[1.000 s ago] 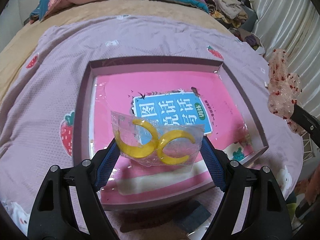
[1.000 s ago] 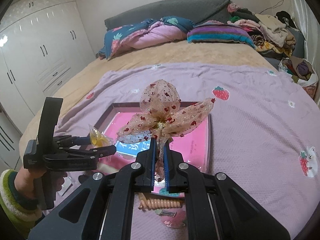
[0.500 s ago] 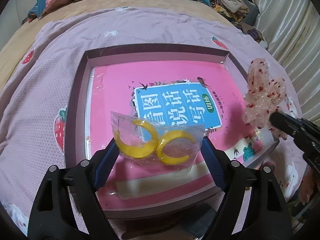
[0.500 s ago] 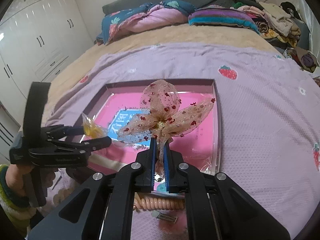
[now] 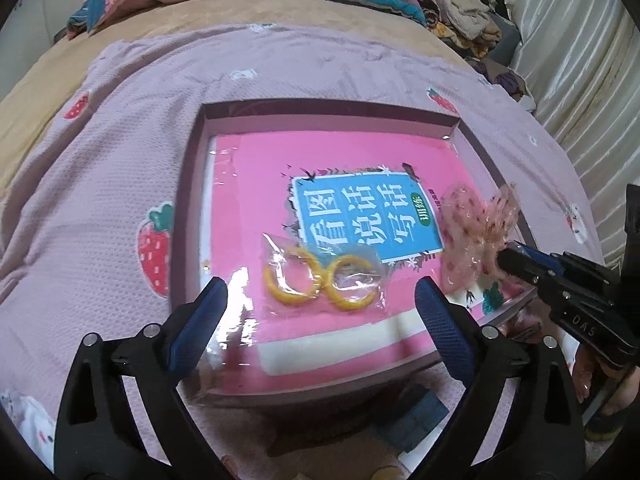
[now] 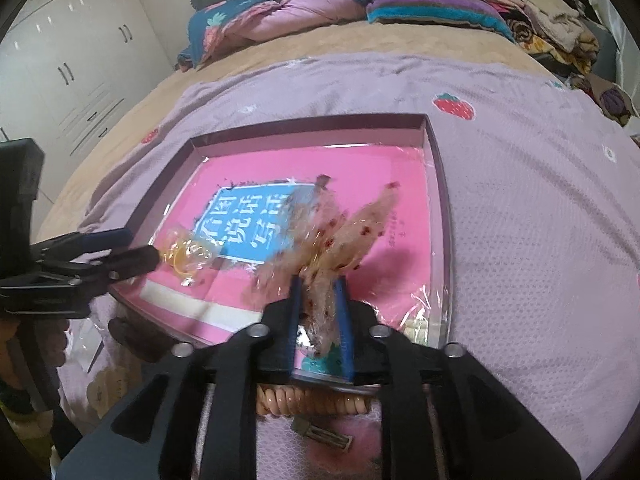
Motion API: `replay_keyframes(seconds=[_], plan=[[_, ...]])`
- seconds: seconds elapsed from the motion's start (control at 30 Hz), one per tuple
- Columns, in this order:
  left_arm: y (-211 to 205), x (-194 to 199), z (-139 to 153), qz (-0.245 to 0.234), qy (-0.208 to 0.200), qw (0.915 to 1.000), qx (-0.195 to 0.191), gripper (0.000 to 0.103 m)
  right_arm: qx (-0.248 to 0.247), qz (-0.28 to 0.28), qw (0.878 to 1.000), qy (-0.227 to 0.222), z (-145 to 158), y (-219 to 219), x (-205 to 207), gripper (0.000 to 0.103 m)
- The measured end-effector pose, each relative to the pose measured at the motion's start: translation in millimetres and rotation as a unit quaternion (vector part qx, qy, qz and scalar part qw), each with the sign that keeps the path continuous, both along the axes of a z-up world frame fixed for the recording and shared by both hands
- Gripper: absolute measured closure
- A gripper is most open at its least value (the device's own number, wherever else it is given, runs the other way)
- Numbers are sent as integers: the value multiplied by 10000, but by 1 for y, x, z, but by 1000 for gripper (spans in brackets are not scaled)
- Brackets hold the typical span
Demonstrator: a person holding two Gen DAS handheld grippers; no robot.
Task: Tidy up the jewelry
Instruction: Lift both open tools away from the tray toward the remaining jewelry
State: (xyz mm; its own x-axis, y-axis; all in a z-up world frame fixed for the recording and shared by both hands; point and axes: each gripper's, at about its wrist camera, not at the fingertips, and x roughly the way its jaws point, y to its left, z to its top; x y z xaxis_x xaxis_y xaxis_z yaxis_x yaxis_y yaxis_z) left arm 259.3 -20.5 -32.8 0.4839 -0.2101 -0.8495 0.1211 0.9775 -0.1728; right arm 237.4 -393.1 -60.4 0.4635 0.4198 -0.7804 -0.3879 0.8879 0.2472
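A clear bag with two yellow hoop earrings [image 5: 322,278] lies on the pink book inside the shallow box [image 5: 188,200], just ahead of my left gripper [image 5: 320,304], which is open and empty. The bag also shows in the right wrist view [image 6: 188,258]. My right gripper [image 6: 320,300] is over the box's near right part with its jaws slightly apart. The sheer pink bow with red dots [image 6: 340,240] sits between them, blurred; I cannot tell if it is still gripped. The bow also shows in the left wrist view [image 5: 476,232], at the right gripper's tip [image 5: 508,256].
The box rests on a lilac strawberry-print blanket [image 5: 120,140] on a bed. A coiled peach hair tie [image 6: 312,402], a small metal clip [image 6: 320,436] and something pink and fluffy [image 6: 352,452] lie under my right gripper. Pillows and clothes [image 6: 400,12] are piled at the head.
My left gripper has opened and the earring bag has dropped onto the book. My right gripper has lowered into the box with the bow and its jaws have parted a little.
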Motion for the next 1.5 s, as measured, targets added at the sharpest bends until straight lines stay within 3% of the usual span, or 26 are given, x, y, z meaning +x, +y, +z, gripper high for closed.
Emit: replay_keyframes(seconds=[0.17,0.3,0.43,0.53,1.03,1.5], plan=[[6,-5,12,91,-121,9998,-86,15,-6,-142,9998,-105,5,-8,-8,56],[9,-13,23,152,-234,9995,-157,14,85,-312,9993,-184,14,-20,-15,45],[12,-21,33,195,-310,9991,-193,12,176,-458,9978,-437,33,-31,-28,24],[15,-29,42,246,-388,9987,-221,11,230,-547,9962,-635,48,-38,-40,18],[29,-68,87,449,-796,9950,-403,10,416,-618,9904,-1167,97,-54,-86,13],[31,-108,108,406,-1098,9921,-449,10,506,-550,9871,-1416,119,-56,-128,13]])
